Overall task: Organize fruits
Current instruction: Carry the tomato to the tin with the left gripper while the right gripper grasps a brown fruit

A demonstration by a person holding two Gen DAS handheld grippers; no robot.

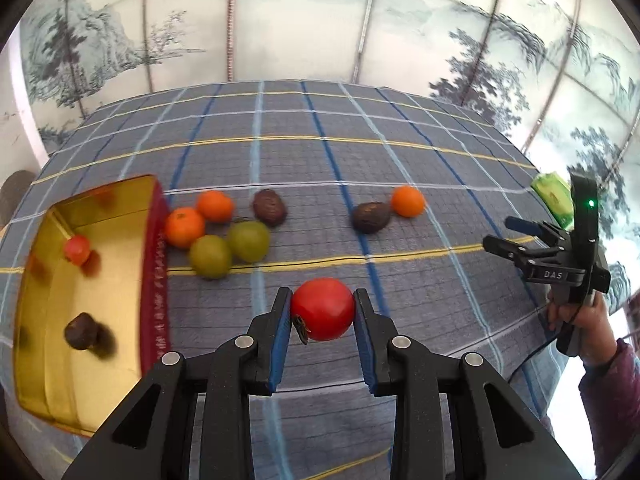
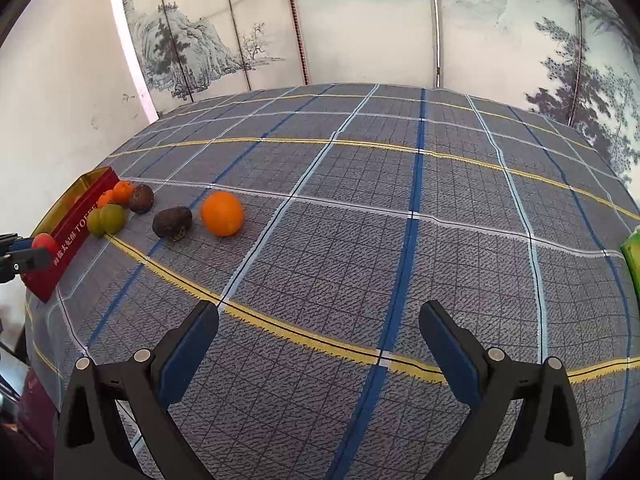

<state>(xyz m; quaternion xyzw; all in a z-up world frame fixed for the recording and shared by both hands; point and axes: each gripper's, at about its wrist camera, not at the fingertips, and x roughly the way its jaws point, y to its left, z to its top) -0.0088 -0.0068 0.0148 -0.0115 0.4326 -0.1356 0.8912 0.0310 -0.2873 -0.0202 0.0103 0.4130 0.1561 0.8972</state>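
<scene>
My left gripper (image 1: 322,314) is shut on a red tomato (image 1: 322,314) and holds it above the plaid cloth, to the right of a gold-lined red tin box (image 1: 154,280). The box holds a small red fruit (image 1: 77,249) and a dark brown fruit (image 1: 81,331). By the box's right wall lie two oranges (image 1: 184,226), two green fruits (image 1: 210,256) and a dark fruit (image 1: 270,207). Further right lie another dark fruit (image 1: 371,217) and an orange (image 1: 407,201). My right gripper (image 2: 319,330) is open and empty over bare cloth; it also shows in the left wrist view (image 1: 516,246).
A green packet (image 1: 554,196) lies at the table's right edge, also in the right wrist view (image 2: 633,256). A painted folding screen (image 2: 360,20) stands behind the table. The plaid cloth (image 2: 400,200) covers the whole tabletop.
</scene>
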